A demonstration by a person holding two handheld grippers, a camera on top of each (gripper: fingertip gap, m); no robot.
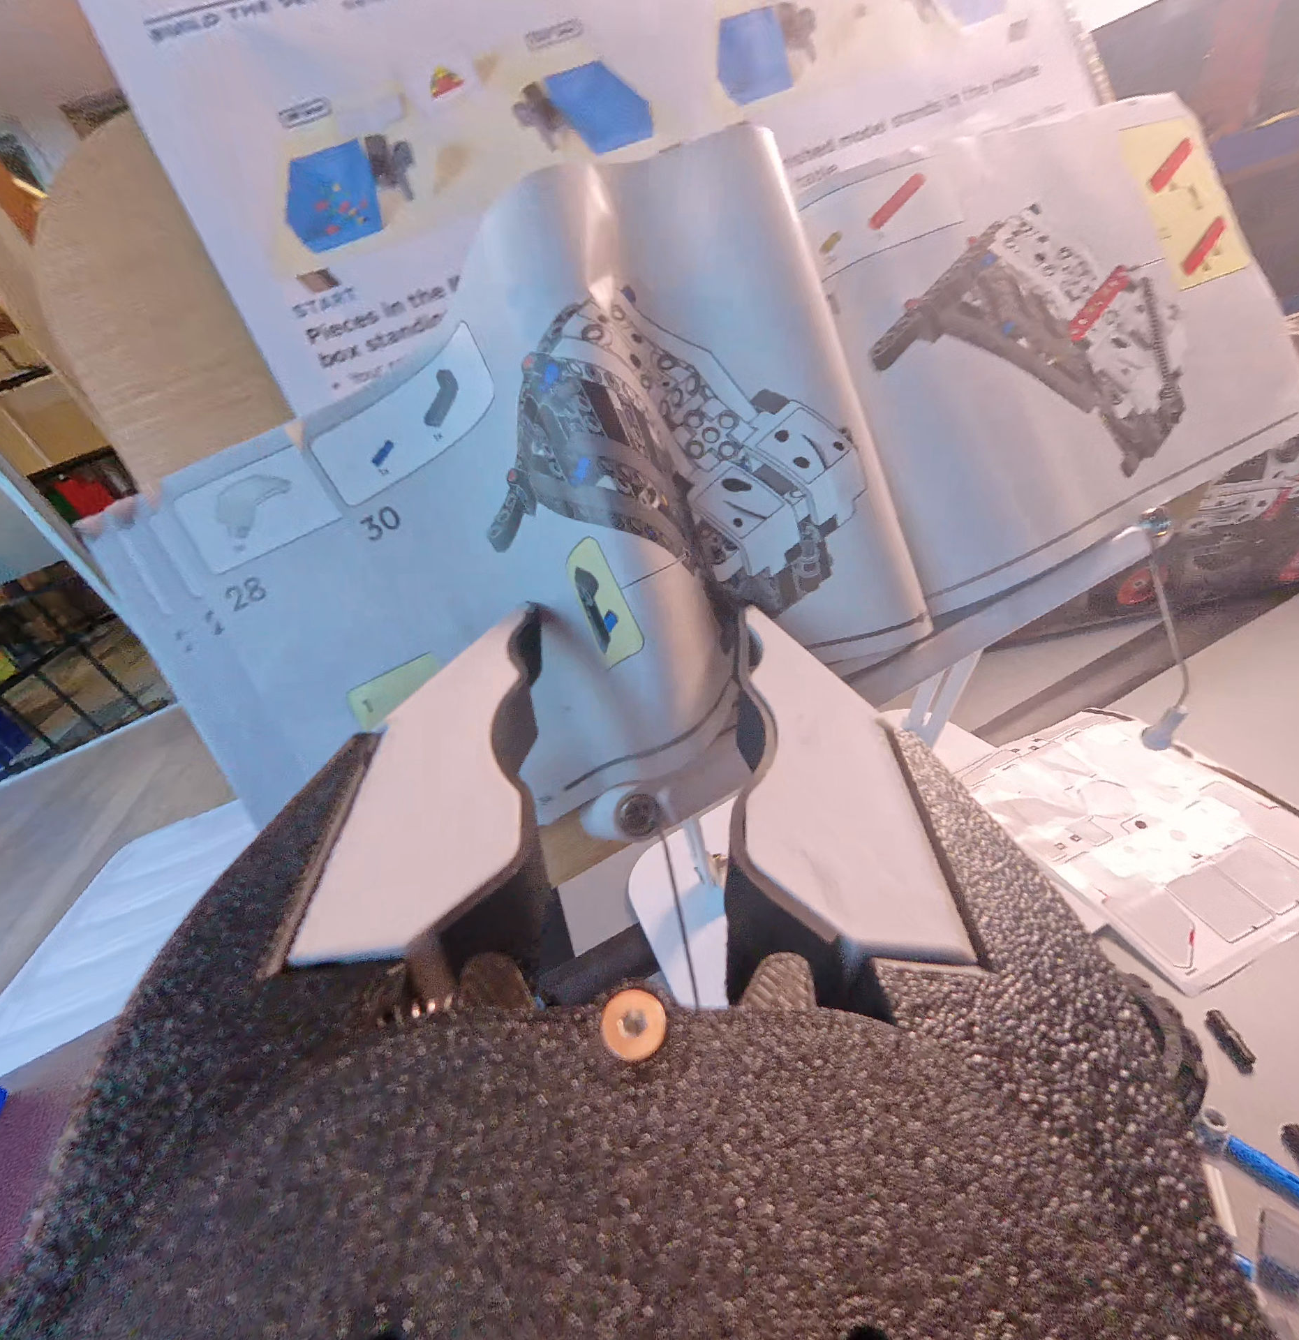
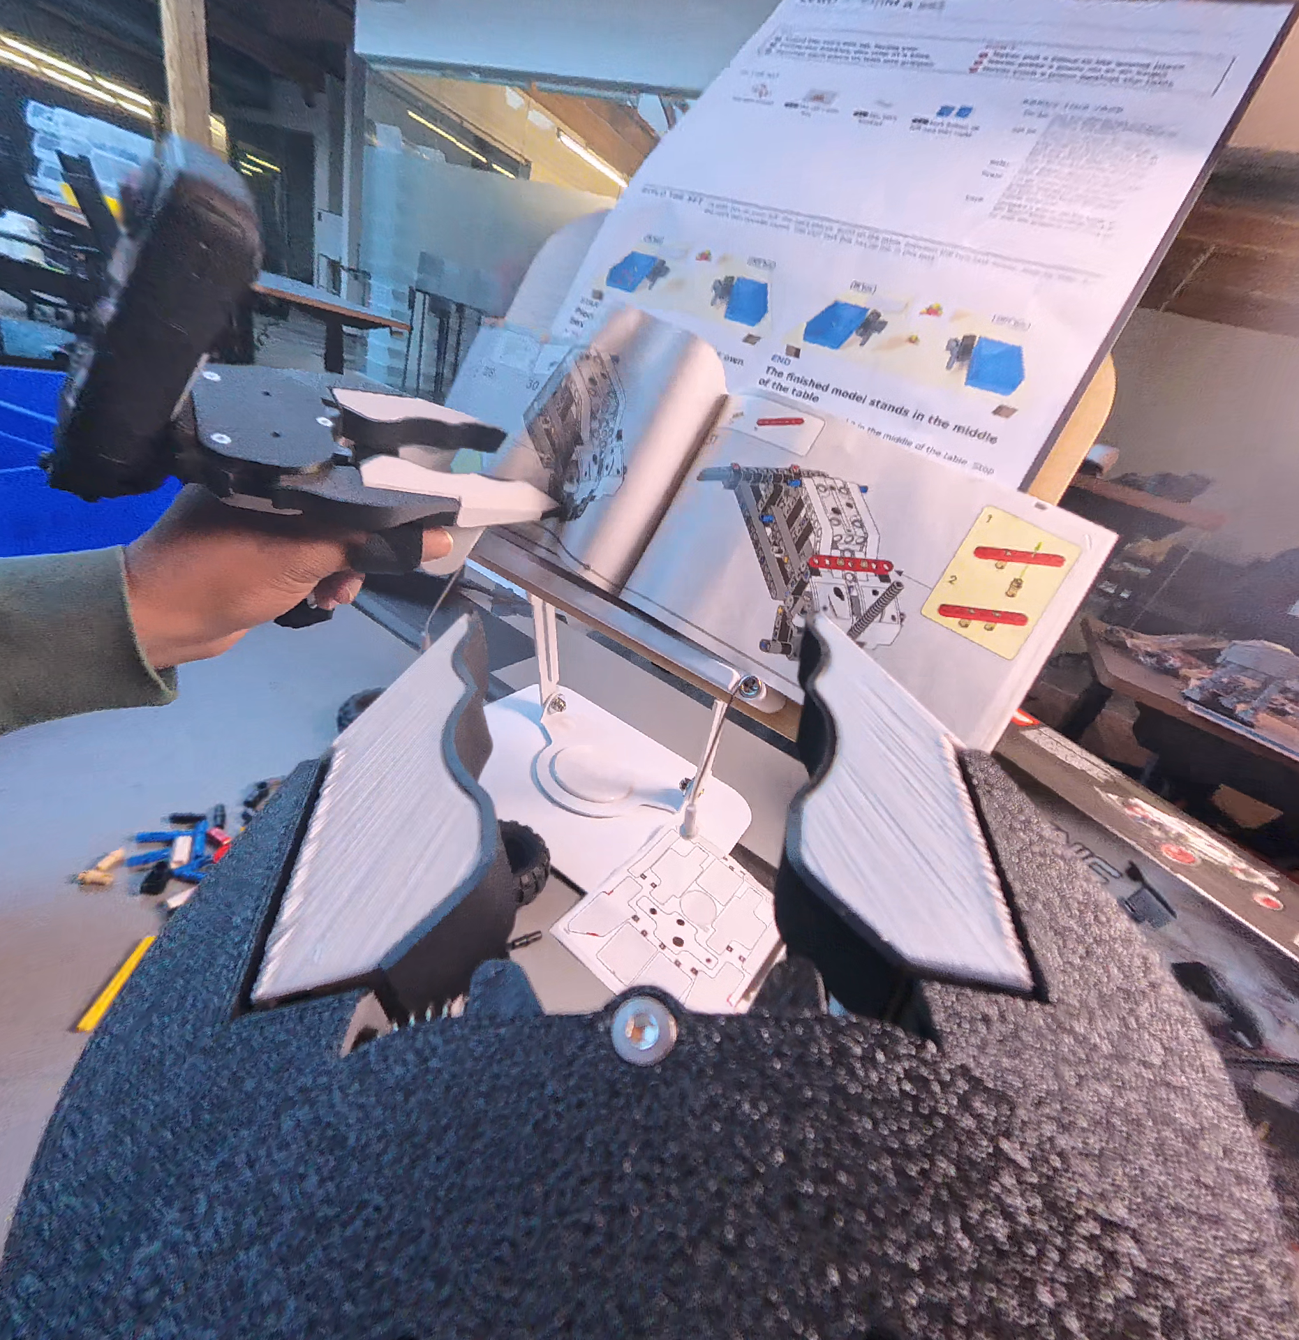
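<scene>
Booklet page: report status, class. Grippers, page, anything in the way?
Left hand-held gripper open, fingertip on curled page. Right hand-held gripper open, empty, before stand. Nothing in the way.

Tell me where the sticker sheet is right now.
The sticker sheet lies flat on the table, against the front of the white stand base. In the right wrist view it shows between that hand-held gripper's fingers.

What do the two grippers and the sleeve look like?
Both grippers, left gripper and right gripper, have flat white fingers with wavy black inner edges on black, pebbly-textured bodies, each with a silver screw at the centre. The sleeve is olive green.
</scene>
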